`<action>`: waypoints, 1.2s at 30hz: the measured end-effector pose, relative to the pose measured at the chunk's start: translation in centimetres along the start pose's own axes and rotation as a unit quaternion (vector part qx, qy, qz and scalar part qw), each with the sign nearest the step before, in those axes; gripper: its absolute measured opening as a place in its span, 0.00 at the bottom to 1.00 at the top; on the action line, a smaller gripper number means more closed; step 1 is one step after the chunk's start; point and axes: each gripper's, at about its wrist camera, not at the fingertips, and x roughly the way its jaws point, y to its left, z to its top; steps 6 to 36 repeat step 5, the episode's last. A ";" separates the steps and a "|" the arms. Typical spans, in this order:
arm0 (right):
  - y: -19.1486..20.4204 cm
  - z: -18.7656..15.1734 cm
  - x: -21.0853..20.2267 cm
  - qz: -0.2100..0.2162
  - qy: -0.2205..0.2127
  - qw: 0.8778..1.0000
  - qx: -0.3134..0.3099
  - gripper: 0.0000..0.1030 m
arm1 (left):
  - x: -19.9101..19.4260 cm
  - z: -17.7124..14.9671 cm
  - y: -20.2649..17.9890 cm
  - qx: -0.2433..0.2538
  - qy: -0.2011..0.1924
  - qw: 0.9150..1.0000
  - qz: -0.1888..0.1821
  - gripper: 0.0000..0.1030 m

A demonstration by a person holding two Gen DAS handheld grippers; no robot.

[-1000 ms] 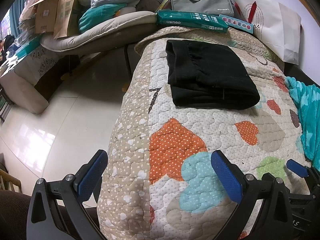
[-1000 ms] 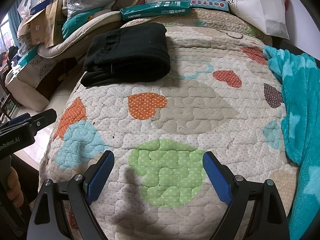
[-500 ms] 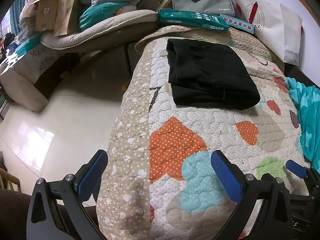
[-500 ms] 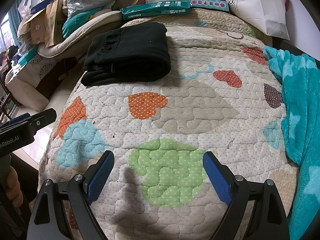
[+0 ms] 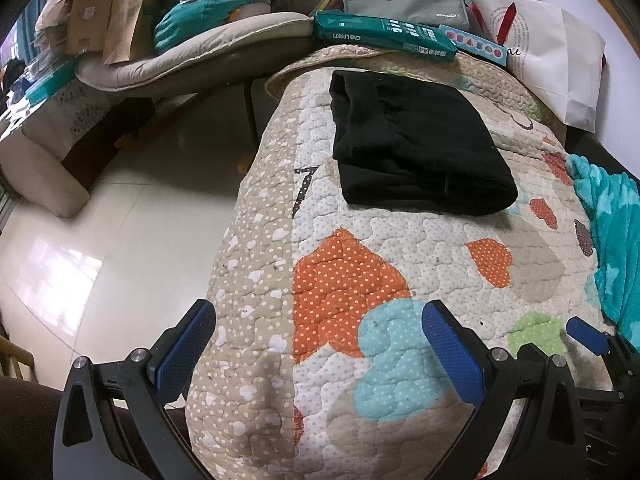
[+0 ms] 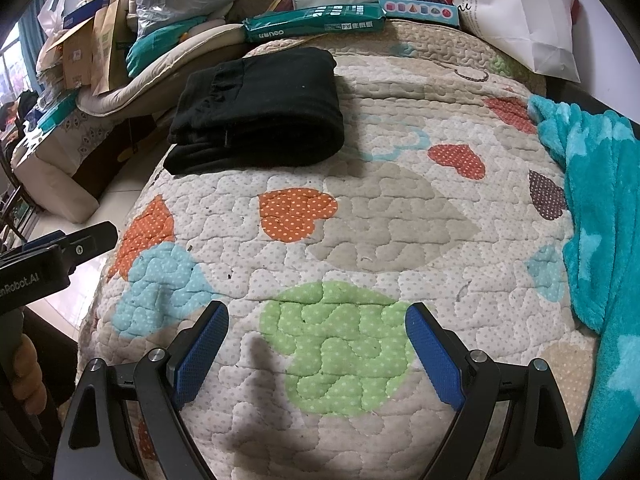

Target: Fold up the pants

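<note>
- Blue-padded left tongs (image 5: 320,344) hang wide open and empty over the near left edge of the quilt (image 5: 400,248), holding nothing.
- Right tongs (image 6: 316,344) are likewise spread wide and empty, above the green patch of the quilt near its front edge.
- Well beyond both, the black pants (image 6: 260,112) lie toward the far left side of the quilt, already a compact, layered rectangle; neither pair of tongs touches them.
- Teal blanket (image 6: 592,220) lies along the quilt's right side, apart from the pants.
- Judgement: the folding looks finished, with both tongs clear of the cloth.
- If anything remains, it is a reach forward to square the bundle's edges.
</note>
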 end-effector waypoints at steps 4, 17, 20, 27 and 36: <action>0.2 0.0 -0.2 -0.007 -0.005 1.000 -0.009 0.91 | -0.4 -0.2 -0.4 0.003 -0.005 1.000 0.001 1.00; 0.2 0.0 -0.3 -0.009 -0.006 1.000 -0.011 0.91 | -0.5 -0.5 -0.6 0.002 -0.005 1.000 -0.001 1.00; 0.2 0.0 -0.3 -0.009 -0.006 1.000 -0.011 0.91 | -0.5 -0.5 -0.6 0.002 -0.005 1.000 -0.001 1.00; 0.2 0.0 -0.3 -0.009 -0.006 1.000 -0.011 0.91 | -0.5 -0.5 -0.6 0.002 -0.005 1.000 -0.001 1.00; 0.2 0.0 -0.3 -0.009 -0.006 1.000 -0.011 0.91 | -0.5 -0.5 -0.6 0.002 -0.005 1.000 -0.001 1.00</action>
